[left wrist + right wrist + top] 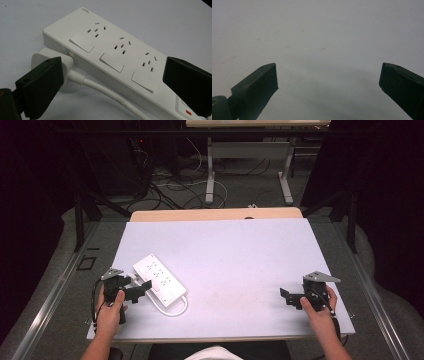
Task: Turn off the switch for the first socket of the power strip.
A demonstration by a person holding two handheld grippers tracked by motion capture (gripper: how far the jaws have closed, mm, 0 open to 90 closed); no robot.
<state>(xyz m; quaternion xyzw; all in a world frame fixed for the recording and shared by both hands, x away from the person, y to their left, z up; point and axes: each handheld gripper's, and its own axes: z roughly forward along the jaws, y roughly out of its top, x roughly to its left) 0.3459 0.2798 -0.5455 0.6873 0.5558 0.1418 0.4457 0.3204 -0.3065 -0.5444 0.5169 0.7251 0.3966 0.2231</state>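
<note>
A white power strip (159,277) with three sockets and three rocker switches lies at an angle on the table's left part. Its white cord (175,311) loops at the near end, and its white plug (43,57) rests against the strip's side. My left gripper (140,288) is open right beside the strip; in the left gripper view (110,85) the wide-apart jaws straddle the strip (112,50), one jaw in front of the plug, the other over the end with a red mark (188,112). My right gripper (289,296) is open over bare table at the right, nothing between its jaws (328,82).
The white tabletop (235,255) lies on a wooden board whose edge (215,214) shows at the back. Beyond it are a desk's metal legs (210,170) and loose cables (170,185) on the floor. Dark stands flank both sides.
</note>
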